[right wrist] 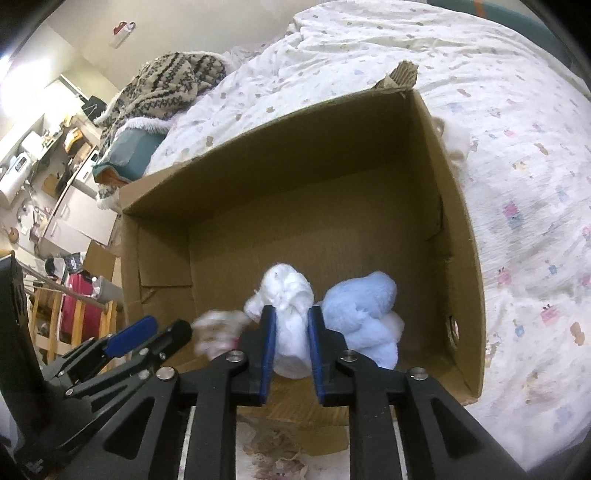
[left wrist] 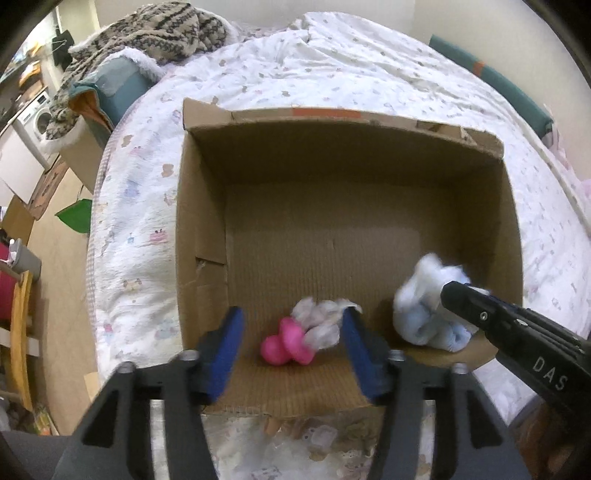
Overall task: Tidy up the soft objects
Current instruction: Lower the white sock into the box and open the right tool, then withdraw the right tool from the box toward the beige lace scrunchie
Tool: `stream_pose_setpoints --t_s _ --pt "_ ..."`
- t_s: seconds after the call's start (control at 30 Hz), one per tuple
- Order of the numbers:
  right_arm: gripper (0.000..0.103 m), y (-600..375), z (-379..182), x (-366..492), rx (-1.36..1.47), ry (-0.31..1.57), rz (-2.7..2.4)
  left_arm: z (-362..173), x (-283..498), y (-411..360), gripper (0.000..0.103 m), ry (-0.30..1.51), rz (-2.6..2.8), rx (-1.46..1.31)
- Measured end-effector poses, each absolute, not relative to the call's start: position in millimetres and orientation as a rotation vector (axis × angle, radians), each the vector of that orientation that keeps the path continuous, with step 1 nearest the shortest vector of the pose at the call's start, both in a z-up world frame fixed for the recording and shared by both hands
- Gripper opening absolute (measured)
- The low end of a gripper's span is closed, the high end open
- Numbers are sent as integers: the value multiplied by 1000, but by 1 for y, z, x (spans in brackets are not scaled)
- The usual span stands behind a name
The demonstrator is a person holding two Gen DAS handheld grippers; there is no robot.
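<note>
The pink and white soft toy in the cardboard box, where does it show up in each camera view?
Left wrist view: pink and white soft toy lies on the box floor, low centre, between the left gripper fingers, untouched.
Right wrist view: only a blurred bit shows low left, beside the right gripper.
Shared landmark: the cardboard box.

A patterned knit blanket (left wrist: 147,33) lies heaped at the far end of the printed quilt (left wrist: 369,66), a washing machine (left wrist: 37,120) beyond.
</note>
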State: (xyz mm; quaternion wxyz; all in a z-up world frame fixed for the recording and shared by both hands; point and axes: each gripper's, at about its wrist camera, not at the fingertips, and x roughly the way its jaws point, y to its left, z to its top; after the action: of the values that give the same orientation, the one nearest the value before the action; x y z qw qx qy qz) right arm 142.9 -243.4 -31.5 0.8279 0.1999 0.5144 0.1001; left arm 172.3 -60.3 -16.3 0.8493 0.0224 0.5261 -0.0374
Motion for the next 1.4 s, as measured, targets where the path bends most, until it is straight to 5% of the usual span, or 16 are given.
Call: stream_pose_setpoints --t_s 0.07,0.13,0.17,1.4 --pt "31 -245 -27 141 428 1083 213 -13 171 -61 58 1098 -70 58" --pt "65 -245 -23 139 434 1071 212 -10 170 -60 59 1096 -68 56" --pt "67 -247 -20 136 442 1055 209 -8 170 -59 59 1096 -67 49" --pt "67 -251 -10 52 422 1080 173 11 75 -3 59 1018 -37 -13"
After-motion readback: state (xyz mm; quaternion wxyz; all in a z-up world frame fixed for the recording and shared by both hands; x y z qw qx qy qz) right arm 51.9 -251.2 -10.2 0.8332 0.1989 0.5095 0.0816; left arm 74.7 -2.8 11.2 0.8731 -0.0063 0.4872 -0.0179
